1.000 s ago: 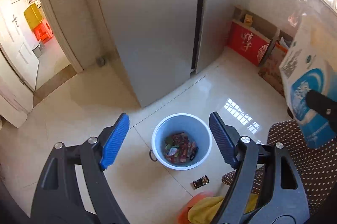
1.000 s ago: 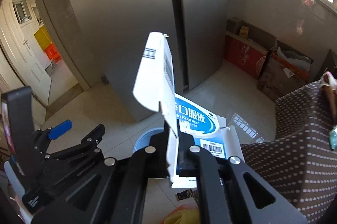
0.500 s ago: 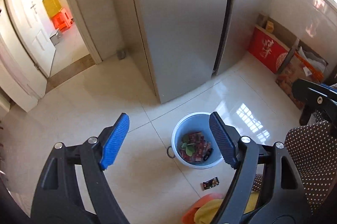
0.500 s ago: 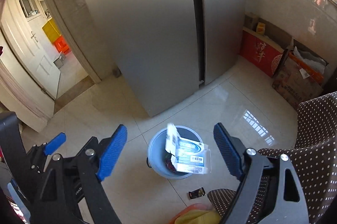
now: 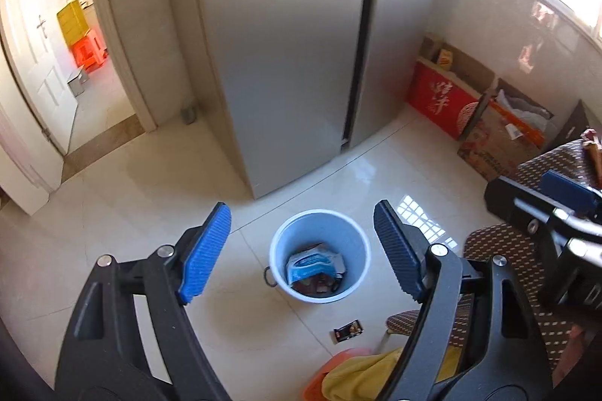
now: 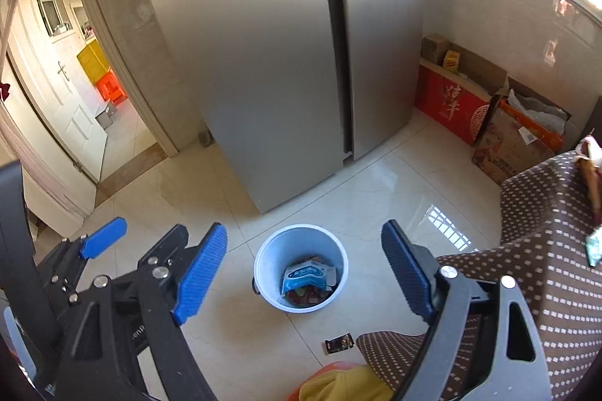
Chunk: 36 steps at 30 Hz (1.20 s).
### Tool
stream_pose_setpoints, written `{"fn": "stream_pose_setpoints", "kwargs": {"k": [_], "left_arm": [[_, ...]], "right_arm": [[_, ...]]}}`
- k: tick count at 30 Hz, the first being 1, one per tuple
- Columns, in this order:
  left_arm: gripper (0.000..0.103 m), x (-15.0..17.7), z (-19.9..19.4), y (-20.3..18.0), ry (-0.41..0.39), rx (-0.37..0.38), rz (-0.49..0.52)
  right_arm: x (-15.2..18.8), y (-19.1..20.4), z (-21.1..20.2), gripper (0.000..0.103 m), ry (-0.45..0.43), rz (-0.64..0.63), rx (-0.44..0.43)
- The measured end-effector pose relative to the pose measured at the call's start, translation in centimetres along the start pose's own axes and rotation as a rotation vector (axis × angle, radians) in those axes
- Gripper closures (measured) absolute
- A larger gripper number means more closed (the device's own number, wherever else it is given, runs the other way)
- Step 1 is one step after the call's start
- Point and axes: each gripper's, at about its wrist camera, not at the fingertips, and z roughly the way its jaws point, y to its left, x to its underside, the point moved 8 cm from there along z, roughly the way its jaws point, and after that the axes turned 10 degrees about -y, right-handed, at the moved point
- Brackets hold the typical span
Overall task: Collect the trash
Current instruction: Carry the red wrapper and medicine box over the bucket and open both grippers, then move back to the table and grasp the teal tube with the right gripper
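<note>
A light blue bin [image 5: 286,243] stands on the tiled floor below both grippers; it also shows in the right wrist view [image 6: 263,261]. A white and blue box [image 5: 310,265] lies inside it on other wrappers, also seen in the right wrist view [image 6: 305,275]. A small dark wrapper [image 5: 348,330] lies on the floor in front of the bin, and in the right wrist view [image 6: 339,342] too. My left gripper [image 5: 301,250] is open and empty high above the bin. My right gripper [image 6: 303,269] is open and empty above the bin.
A grey fridge [image 5: 286,35] stands behind the bin. Red and brown cardboard boxes [image 5: 447,99] lean on the right wall. A brown dotted cloth [image 6: 545,250] covers a surface at right. An orange and yellow thing [image 5: 361,374] lies near the bottom. An open doorway [image 5: 75,62] is at left.
My right gripper opened and let go of the white and blue box, which fell into the bin. Both grippers rose and the view shifted right.
</note>
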Motion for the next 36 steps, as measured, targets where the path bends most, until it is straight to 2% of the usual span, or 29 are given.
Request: {"fn": "stream_pose_setpoints", "kwargs": {"k": [8, 11, 22, 30, 34, 36], "left_arm": [[0.026, -1.6, -2.7, -5.5, -0.057, 0.076, 0.054], [0.025, -2.1, -3.6, -8.9, -0.071, 0.128, 0.086], [0.022, -2.0, -5.4, -21.2, -0.081, 0.304, 0.214], [0.020, -1.2, -4.5, -28.9, -0.029, 0.389, 0.266], [0.020, -1.1, -3.3, -30.9, 0.007, 0.403, 0.272], [0.019, -1.3, -2.9, -31.7, 0.014, 0.406, 0.274]], "right_arm": [[-0.8, -5.2, -5.4, 0.020, -0.080, 0.051, 0.061], [-0.8, -8.1, -7.4, 0.020, -0.100, 0.085, 0.102], [0.8, -23.0, -12.7, 0.020, -0.112, 0.262, 0.329], [3.2, -32.6, -12.5, 0.020, -0.028, 0.413, 0.504], [3.7, -34.1, -10.7, 0.021, 0.021, 0.432, 0.527], [3.6, -34.2, -9.6, 0.036, 0.040, 0.389, 0.535]]}}
